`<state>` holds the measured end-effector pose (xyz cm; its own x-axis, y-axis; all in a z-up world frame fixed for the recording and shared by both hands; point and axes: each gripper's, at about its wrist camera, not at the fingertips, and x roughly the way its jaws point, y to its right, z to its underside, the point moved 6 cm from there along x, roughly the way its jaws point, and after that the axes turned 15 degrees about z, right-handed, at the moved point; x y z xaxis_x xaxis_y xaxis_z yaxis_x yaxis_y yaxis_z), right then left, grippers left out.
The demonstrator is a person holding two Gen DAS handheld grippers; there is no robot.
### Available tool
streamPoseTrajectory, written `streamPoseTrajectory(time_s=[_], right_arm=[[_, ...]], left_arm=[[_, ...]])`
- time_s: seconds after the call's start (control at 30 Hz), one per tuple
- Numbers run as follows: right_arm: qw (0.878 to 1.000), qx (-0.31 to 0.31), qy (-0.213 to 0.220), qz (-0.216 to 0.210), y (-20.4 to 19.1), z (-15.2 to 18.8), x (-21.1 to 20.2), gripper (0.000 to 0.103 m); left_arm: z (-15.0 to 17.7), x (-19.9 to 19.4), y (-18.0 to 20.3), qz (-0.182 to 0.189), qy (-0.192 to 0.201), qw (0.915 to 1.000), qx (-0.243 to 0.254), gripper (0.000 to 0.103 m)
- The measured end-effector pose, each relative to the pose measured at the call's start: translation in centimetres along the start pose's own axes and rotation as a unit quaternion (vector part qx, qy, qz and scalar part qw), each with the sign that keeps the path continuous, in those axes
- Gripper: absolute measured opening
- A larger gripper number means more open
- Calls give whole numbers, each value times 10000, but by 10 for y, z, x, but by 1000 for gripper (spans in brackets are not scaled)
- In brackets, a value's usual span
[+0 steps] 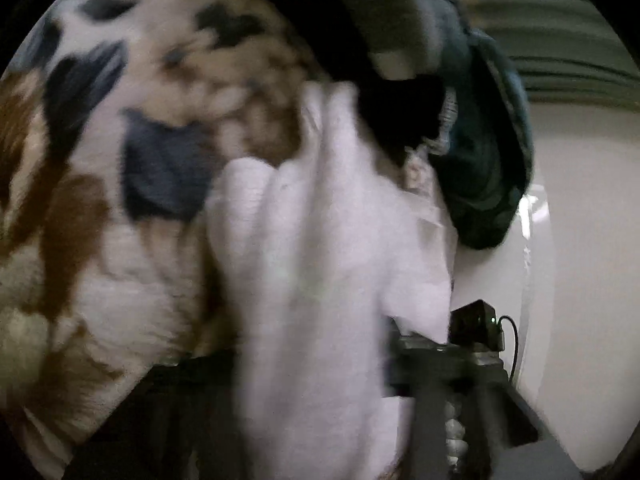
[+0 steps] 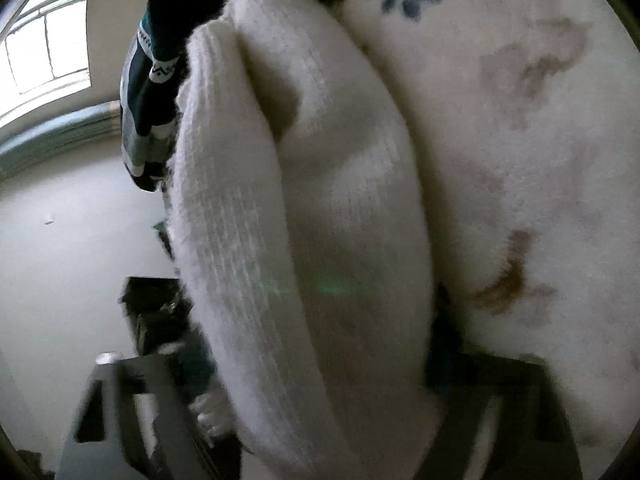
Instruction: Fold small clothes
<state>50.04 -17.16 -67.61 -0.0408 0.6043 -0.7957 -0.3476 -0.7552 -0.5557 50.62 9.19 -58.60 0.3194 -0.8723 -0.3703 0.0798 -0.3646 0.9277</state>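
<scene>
A white ribbed sock lies doubled over on a flower-print blanket. It runs lengthwise between the fingers of my right gripper. The jaws stand wide, and a dark gap shows beside the right finger. In the blurred left wrist view the same white sock fills the narrow space between the fingers of my left gripper. It hides the left finger, while the right finger shows against it. A dark teal patterned garment lies just past the sock's far end.
The blanket carries blue and brown flowers. Pale floor spreads beyond the blanket's edge. A window and a grey-green ribbed strip stand along the far wall. A blurred pale block hangs near the garment.
</scene>
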Motion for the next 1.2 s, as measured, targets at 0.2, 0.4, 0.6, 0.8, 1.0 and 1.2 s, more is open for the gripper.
streamPoseTrajectory(time_s=[0.2, 0.4, 0.6, 0.8, 1.0, 1.2], right_arm=[[9989, -164, 428, 68, -27, 18, -31, 48], [9947, -398, 934, -165, -83, 24, -96, 48], [9865, -809, 1387, -321, -168, -8, -166, 48], [9796, -924, 1715, -494, -249, -113, -182, 48], [9860, -718, 1465, -340, -275, -211, -95, 48], [9900, -344, 1326, 347, -256, -251, -41, 68]], left_arm=[[2, -11, 53, 134, 175, 9988, 435, 26], [-31, -40, 129, 335, 363, 9964, 693, 26], [-106, -59, 205, 468, 591, 9905, 1153, 26], [-231, -64, 211, 246, 791, 9875, 1340, 26], [-302, -32, 132, -526, 435, 9913, 1128, 28], [-315, -31, 75, -469, 333, 9974, 442, 42]])
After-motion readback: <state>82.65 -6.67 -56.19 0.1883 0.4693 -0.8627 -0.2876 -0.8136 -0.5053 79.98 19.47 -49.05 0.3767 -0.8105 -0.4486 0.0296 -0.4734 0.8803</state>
